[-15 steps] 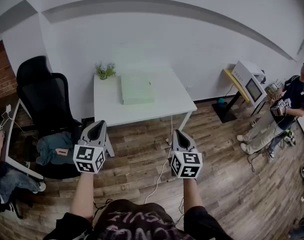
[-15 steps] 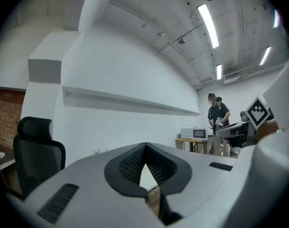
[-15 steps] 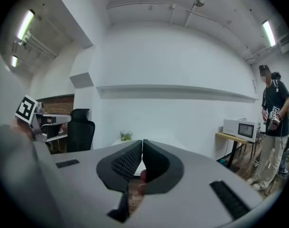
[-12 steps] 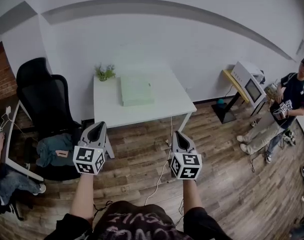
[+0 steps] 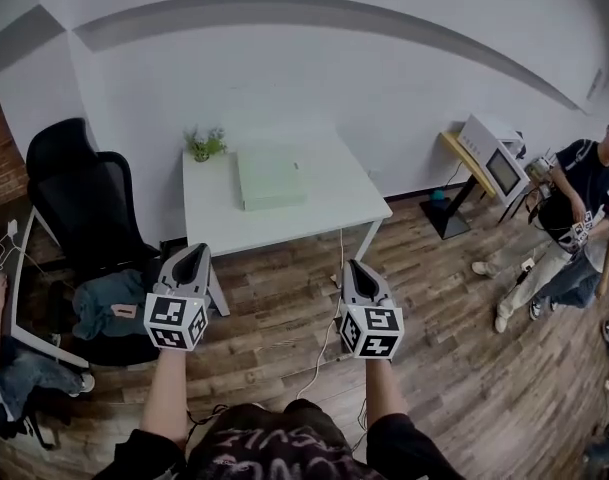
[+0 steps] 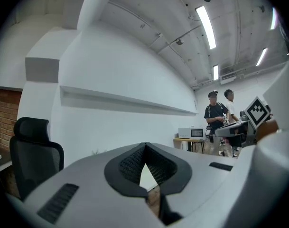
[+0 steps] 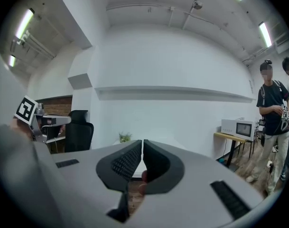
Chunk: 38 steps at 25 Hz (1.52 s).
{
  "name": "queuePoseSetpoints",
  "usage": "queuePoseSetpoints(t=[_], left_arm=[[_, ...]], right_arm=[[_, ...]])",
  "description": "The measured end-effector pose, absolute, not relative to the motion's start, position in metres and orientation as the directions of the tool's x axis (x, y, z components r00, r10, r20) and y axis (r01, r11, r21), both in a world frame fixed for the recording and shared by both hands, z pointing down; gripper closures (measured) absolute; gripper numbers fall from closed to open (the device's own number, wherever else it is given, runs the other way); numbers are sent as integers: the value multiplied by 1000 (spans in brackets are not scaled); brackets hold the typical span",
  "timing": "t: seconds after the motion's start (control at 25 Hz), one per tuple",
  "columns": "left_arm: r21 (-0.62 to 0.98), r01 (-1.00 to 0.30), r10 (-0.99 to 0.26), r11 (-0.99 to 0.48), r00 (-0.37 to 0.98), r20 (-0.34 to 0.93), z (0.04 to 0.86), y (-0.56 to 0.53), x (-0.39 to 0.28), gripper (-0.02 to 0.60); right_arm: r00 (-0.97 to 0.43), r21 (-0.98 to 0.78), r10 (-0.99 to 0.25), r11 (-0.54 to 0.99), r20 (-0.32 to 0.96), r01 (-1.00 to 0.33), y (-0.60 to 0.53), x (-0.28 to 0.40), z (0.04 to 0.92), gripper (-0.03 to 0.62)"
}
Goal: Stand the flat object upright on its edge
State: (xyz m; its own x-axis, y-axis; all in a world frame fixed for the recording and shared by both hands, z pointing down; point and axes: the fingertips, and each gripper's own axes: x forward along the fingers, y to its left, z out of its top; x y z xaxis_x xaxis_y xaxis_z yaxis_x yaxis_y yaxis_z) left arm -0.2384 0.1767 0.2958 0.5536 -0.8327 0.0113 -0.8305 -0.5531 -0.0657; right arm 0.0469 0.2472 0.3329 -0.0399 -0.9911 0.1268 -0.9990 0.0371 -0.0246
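Observation:
A pale green flat box (image 5: 271,178) lies flat on the white table (image 5: 329,211) near its far middle. My left gripper (image 5: 193,261) hangs shut and empty over the wood floor, short of the table's near left corner. My right gripper (image 5: 355,273) is shut and empty too, over the floor near the table's front right leg. Both point toward the table, well short of the box. In the left gripper view the jaws (image 6: 145,148) meet at the tips; in the right gripper view the jaws (image 7: 141,146) stand closed with nothing between them.
A small potted plant (image 5: 205,144) stands at the table's far left corner. A black office chair (image 5: 81,203) with clothes on it is at the left. A white cable (image 5: 324,343) runs over the floor. A microwave (image 5: 494,158) sits on a yellow stand; a person (image 5: 576,213) walks at the right.
Both grippers have stayed almost still, shut. The view has shifted slightly, and the person at the right has stepped further right.

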Motion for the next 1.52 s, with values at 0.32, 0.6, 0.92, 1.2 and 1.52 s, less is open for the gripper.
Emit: queuePoseSetpoints(t=[0.32,0.6,0.92,1.2,1.52], left_arm=[[-64,-826,-828,-561,560,23,304,168,-244,566],[-42,-840,-841,-541,539,38,314,137,-240,566],[-33,-855,-854,-518,514,81,331,77,-217,566],[-18,-864,-857,-503,496,136,354,10,-190,566],[-16,-893,-882,-450,442,163,355,-63,-155,566]], right_arm=[[-34,-16,-990,32,136,-999,236,40,340,566],[-58,-13,-987,57,151,-998,201,44,347,566],[-86,-27,-979,82,186,-996,135,70,363,566],[-113,-44,-968,106,225,-993,64,99,384,566],[-179,-70,-953,167,246,-984,-23,140,390,566]])
